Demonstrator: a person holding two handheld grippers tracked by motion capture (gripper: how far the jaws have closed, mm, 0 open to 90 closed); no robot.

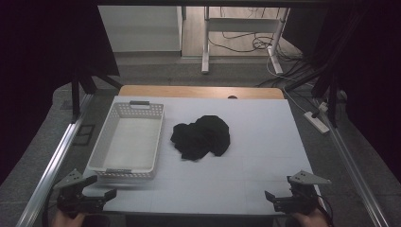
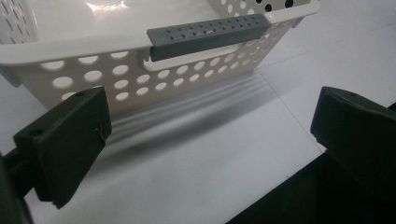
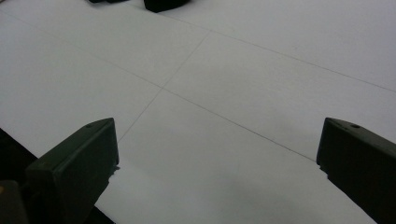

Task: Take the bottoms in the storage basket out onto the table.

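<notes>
Black garment (image 1: 202, 136) lies crumpled mid-table (image 1: 265, 161) just right of the white basket (image 1: 126, 142); judged light, limp, non-fragile, best pinched at a raised fold; left tongs (image 1: 101, 193) and right tongs (image 1: 274, 197) both wide open, empty, well short.

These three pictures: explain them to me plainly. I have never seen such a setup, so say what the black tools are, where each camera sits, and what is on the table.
A person sits at a table with a hand-held tool in each hand: the left gripper and the right gripper, each with two black jaws. The high view looks down from above. The other two views come from cameras riding on each gripper, looking out between its jaws. On the white table stand a white perforated basket, with nothing in it, and beside it a crumpled black cloth. The left gripper faces the basket's grey handle. Both pairs of jaws stand open, holding nothing.
</notes>
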